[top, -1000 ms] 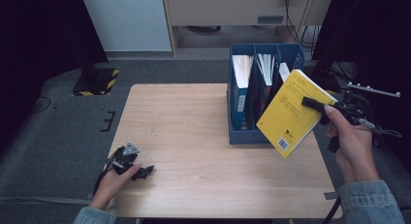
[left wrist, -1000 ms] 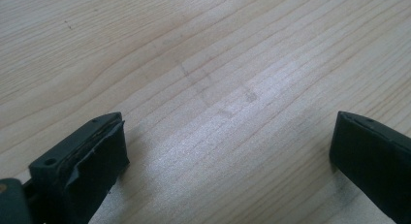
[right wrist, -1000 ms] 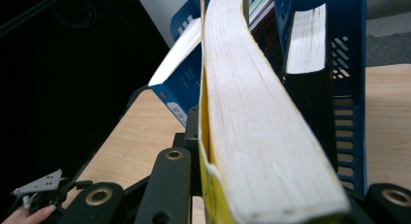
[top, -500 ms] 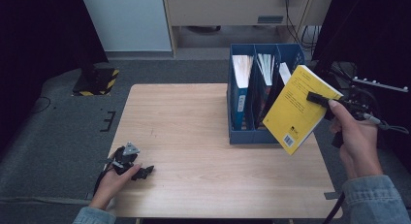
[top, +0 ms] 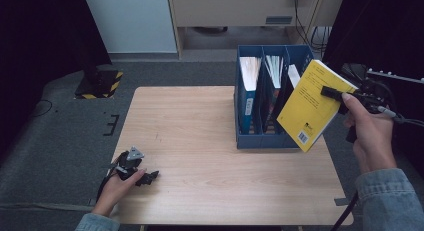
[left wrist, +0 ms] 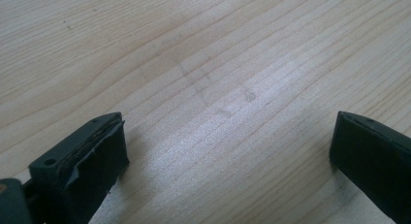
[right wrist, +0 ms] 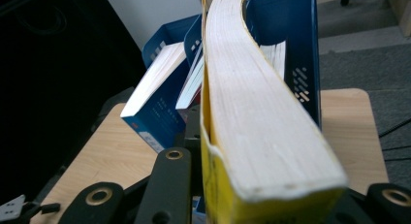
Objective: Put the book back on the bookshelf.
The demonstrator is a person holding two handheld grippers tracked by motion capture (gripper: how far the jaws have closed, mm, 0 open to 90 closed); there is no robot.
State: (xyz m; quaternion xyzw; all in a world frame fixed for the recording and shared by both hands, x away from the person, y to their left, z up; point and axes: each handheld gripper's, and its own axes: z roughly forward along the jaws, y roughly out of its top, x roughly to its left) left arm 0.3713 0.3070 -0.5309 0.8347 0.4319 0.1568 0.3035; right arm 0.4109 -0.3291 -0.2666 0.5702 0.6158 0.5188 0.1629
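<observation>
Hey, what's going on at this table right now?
A person is working with a hand-held tool in each hand. The right tool is clamped on a yellow book and holds it tilted in the air beside the blue file rack, which has books standing in its slots. The left tool rests open on the wooden table, holding nothing.

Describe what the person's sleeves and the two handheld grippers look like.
Both forearms wear blue denim sleeves. The left gripper is small and black, with a grey three-cornered plate on top and a dark cable trailing off. Its jaws are flat black blocks. The right gripper is black too, with brass-coloured rivets and black cables.
</observation>
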